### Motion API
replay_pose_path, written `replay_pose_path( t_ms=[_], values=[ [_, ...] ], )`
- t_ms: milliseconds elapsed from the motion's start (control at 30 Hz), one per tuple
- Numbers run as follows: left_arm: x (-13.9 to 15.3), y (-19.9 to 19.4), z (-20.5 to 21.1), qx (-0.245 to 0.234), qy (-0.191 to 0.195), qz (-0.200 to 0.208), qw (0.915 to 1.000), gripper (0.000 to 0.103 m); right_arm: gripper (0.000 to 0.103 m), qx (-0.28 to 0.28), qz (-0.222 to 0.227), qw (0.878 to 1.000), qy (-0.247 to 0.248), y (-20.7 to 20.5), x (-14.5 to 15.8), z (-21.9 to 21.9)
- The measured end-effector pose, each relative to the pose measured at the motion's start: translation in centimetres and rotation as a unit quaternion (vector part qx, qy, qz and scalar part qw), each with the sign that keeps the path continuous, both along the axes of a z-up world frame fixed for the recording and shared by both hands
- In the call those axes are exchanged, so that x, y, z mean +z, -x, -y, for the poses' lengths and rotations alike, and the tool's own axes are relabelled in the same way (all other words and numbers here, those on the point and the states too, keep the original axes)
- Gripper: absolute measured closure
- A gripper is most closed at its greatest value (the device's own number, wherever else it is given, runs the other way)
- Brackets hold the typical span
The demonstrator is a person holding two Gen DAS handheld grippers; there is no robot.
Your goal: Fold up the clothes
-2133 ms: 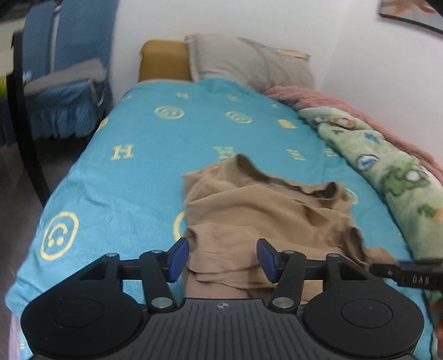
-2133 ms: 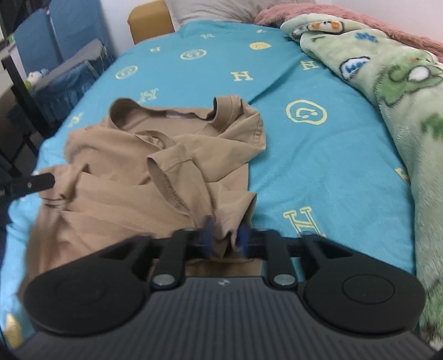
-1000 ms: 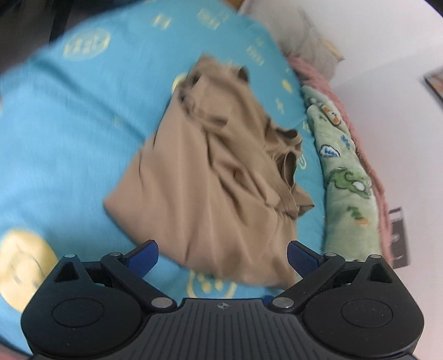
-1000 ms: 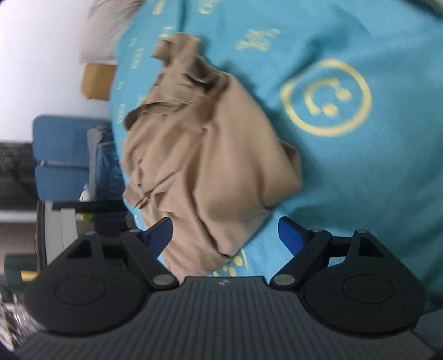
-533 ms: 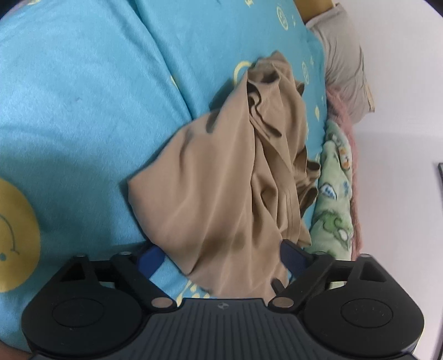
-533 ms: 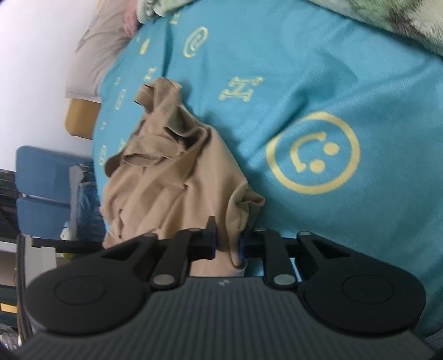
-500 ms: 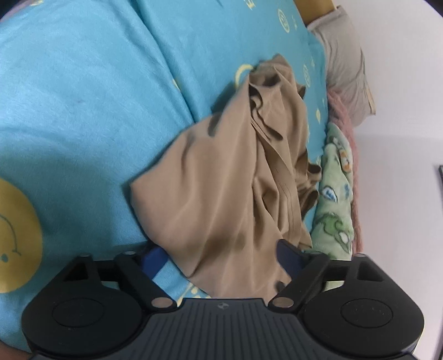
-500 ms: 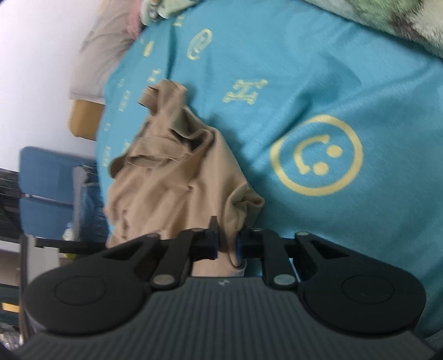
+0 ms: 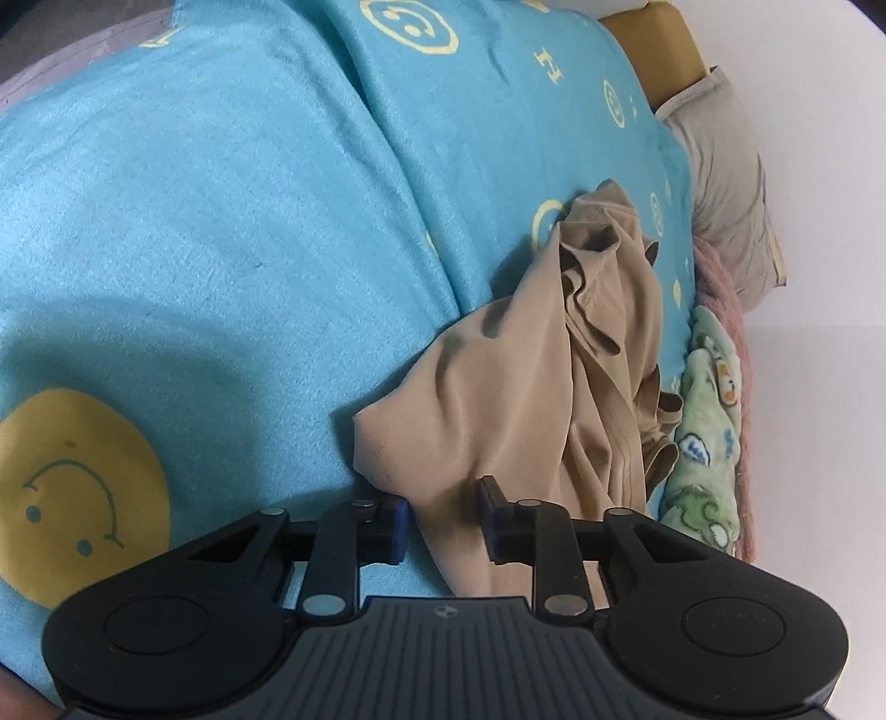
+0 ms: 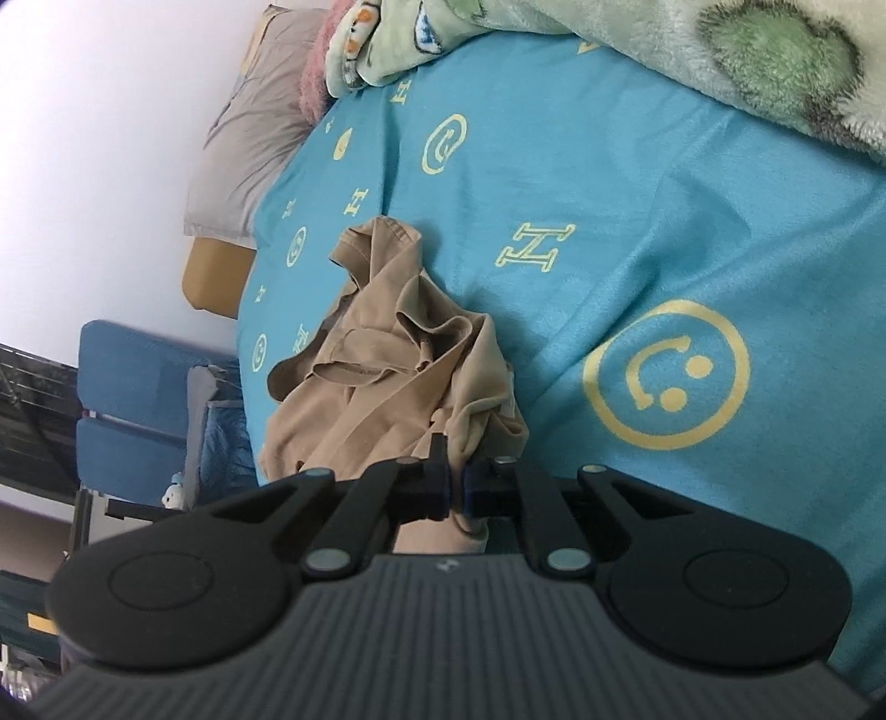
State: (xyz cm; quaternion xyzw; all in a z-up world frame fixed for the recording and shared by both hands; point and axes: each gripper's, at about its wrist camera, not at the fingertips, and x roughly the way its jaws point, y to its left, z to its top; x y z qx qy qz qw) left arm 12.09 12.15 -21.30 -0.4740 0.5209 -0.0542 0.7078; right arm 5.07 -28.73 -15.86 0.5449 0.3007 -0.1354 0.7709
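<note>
A crumpled tan shirt (image 9: 531, 399) lies on the turquoise bedspread (image 9: 221, 232). My left gripper (image 9: 443, 520) has its blue-padded fingers (image 9: 396, 523) closed in on the shirt's near edge, with a bunch of cloth between them. In the right wrist view the same tan shirt (image 10: 398, 365) is bunched up, and my right gripper (image 10: 455, 487) is shut tight on a fold of its near edge. The far end of the shirt with the collar rests on the bed.
A green cartoon blanket (image 9: 709, 443) and a pink one lie along the wall side. A grey pillow (image 9: 725, 183) and yellow headboard (image 9: 648, 50) are at the bed's head. Blue chairs (image 10: 133, 399) stand beside the bed.
My left gripper has narrowed from wide open onto the shirt's edge. My right gripper has stayed shut on the shirt. Both views have swung and the cloth is pulled up more bunched.
</note>
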Motion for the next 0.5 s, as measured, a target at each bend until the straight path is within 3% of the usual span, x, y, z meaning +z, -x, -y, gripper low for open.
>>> replay_pose_path(
  t_ms=[133, 300, 500],
  values=[
    [0.7, 0.0, -0.1, 0.011, -0.002, 0.019, 0.9997, 0.093, 0.096, -0.001, 0.003, 1.000, 0.007, 0.0, 0.0, -0.1],
    [3.6, -0.4, 0.4, 0.017, -0.002, 0.084, 0.9963, 0.094, 0.096, -0.006, 0.019, 1.000, 0.011, 0.4, 0.5, -0.1],
    [8.5, 0.9, 1.5, 0.000, -0.014, 0.174, 0.9847, 0.096, 0.096, -0.015, 0.065, 0.998, 0.007, 1.5, 2.7, -0.1]
  ],
)
